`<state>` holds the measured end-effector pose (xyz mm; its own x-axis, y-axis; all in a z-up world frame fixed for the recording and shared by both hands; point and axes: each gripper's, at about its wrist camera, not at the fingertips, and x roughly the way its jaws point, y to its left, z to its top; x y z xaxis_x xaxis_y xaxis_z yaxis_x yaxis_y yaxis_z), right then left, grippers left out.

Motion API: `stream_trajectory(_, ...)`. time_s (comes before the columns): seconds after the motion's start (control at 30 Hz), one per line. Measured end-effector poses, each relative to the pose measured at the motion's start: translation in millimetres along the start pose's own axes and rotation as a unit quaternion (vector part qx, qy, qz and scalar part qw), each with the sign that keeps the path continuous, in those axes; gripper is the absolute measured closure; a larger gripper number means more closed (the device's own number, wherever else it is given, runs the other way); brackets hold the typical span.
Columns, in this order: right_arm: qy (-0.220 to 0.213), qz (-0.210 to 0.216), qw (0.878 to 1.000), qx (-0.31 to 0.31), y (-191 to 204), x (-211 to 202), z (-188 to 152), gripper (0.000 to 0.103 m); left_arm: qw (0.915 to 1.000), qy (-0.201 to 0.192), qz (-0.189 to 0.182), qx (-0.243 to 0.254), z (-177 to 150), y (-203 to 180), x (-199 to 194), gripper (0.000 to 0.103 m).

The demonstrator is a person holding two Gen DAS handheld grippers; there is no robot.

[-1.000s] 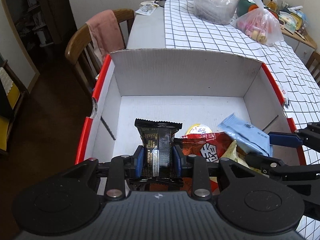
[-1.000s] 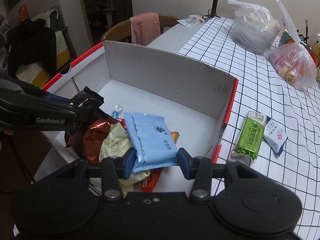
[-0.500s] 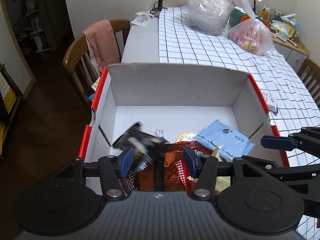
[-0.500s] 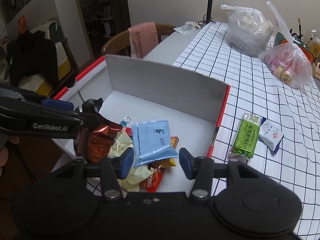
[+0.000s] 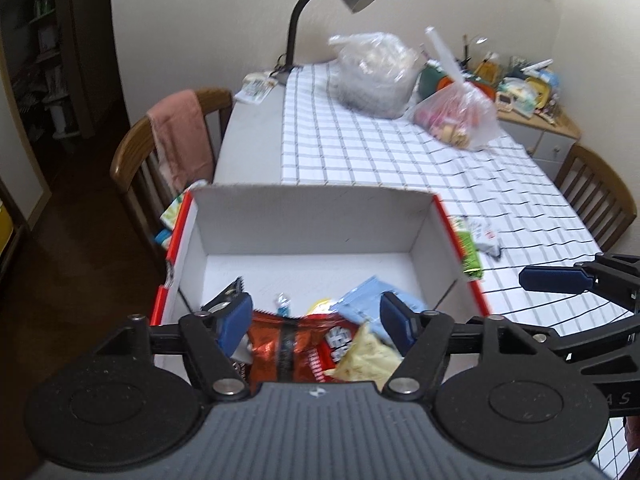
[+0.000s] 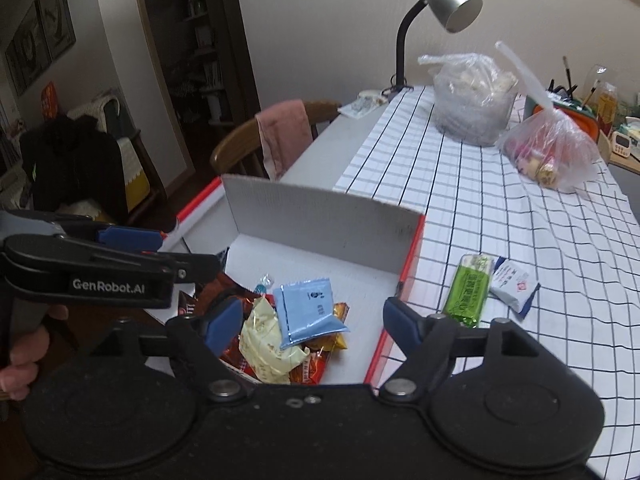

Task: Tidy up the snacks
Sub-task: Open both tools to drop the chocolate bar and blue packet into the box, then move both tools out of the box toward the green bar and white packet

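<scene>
- One cardboard box [image 6: 320, 220], white inside with red outer edges, stands on the bench [image 6: 500, 240], which wears a white cloth with a black grid.
- The snacks in the box lie in one heap at its near end: one light blue packet [image 6: 308, 312] on top, one pale yellow wrapper [image 6: 264, 340] beside it, one red foil bag [image 5: 288, 344] with white characters too blurred to read, one orange packet [image 6: 340, 320] under the blue one, one black packet [image 5: 228, 296] at the left wall, and one small twisted candy [image 6: 262, 282] just behind the heap.
- Two snacks lie on the cloth just outside the box's right wall: one green bar [image 6: 470, 290] printed with characters that I cannot make out, and, touching it, one white sachet [image 6: 514, 284] with blue trim and a red mark.
- Left gripper [image 5: 316, 320]: its jaws are opening, spread wide above the heap, holding nothing. Its side reads "GenRobot.AI" in the right wrist view.
- Right gripper [image 6: 314, 322]: its jaws are opening too, wide apart over the blue packet and not touching it.
- Two plastic bags sit at the far end, one clear bag [image 6: 472, 100] and one pinkish bag [image 6: 552, 152], near one desk lamp [image 6: 436, 12].
- Two wooden chairs show in the left wrist view; one [image 5: 168, 148] carries a pink towel [image 5: 180, 136].
</scene>
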<state>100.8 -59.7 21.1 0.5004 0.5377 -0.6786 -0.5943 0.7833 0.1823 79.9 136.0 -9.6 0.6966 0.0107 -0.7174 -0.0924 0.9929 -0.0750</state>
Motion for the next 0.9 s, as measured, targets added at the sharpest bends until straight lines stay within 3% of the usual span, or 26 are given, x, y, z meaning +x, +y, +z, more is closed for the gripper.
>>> stream_trajectory(0.13, -0.017, -0.008, 1.0, 0.01, -14, -20, -2, 0.02, 0.9996, -0.013, -0.021, 0.013, 3, -18, -9, 0.03)
stream_trajectory(0.3, -0.033, -0.017, 0.999, 0.026, -39, -41, -7, 0.017, 0.9981, -0.031, -0.046, 0.027, 7, -46, -18, 0.022)
stream_trajectory(0.4, -0.053, -0.022, 0.998, 0.03, -53, -54, -12, 0.002, 0.9972, -0.037, -0.058, 0.03, 8, -64, -19, 0.021)
stream_trajectory(0.53, -0.054, -0.024, 0.998, 0.031, -75, -62, -16, 0.001, 0.9969, -0.049, -0.058, 0.022, 9, -85, -16, 0.019)
stream_trajectory(0.9, -0.02, -0.027, 0.999, 0.004, -152, -67, -25, 0.001, 0.998, -0.021, -0.056, 0.019, 15, -150, 18, 0.019)
